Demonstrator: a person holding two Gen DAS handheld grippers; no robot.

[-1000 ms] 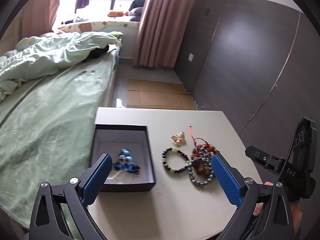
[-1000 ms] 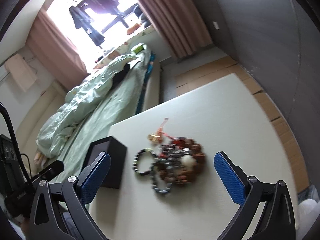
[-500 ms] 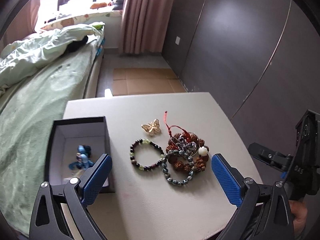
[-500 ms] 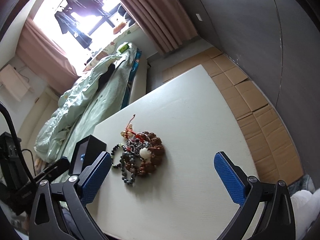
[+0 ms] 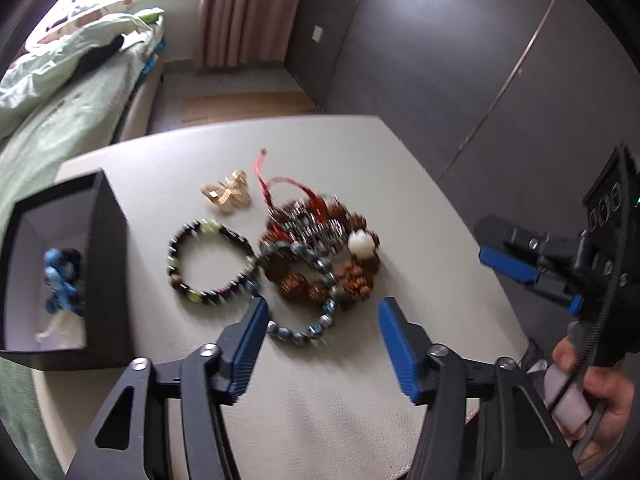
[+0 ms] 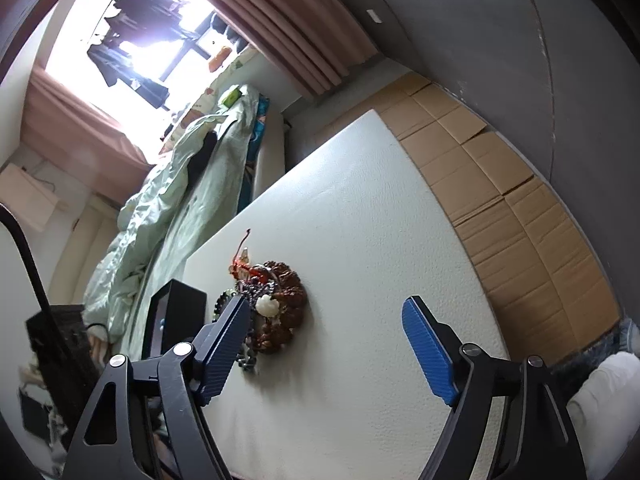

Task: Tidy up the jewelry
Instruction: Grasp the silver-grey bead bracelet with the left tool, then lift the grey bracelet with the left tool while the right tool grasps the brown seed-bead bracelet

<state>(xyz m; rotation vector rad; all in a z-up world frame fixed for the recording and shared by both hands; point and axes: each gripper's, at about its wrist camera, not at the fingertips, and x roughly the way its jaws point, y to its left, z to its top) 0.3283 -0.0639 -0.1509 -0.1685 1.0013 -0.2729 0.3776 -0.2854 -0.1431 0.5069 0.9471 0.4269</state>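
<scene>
A tangle of jewelry lies on the pale table (image 5: 320, 400): a brown seed bracelet (image 5: 352, 276) with one white bead, a silver chain (image 5: 308, 224), a red cord (image 5: 280, 188) and a grey-blue bead bracelet (image 5: 316, 322). Beside it are a dark bracelet with green beads (image 5: 212, 264) and a gold butterfly brooch (image 5: 228, 196). My left gripper (image 5: 323, 306) hovers over the pile's near edge with its jaws closing; the grey-blue bracelet lies between the tips, untouched. My right gripper (image 6: 326, 308) is also closing on nothing, with the pile (image 6: 280, 312) by its left finger.
An open black box (image 5: 108, 264) holding a blue piece (image 5: 64, 280) stands left of the jewelry. A bed with a green cover (image 5: 60, 80) runs along the table's left. Cardboard (image 6: 520, 220) covers the floor by the dark wall. A hand (image 5: 600, 400) holds the right gripper's handle.
The left gripper has come down and forward over the pile, and its jaws have narrowed. The box has slid to the view's left edge. The right gripper's jaws have narrowed too.
</scene>
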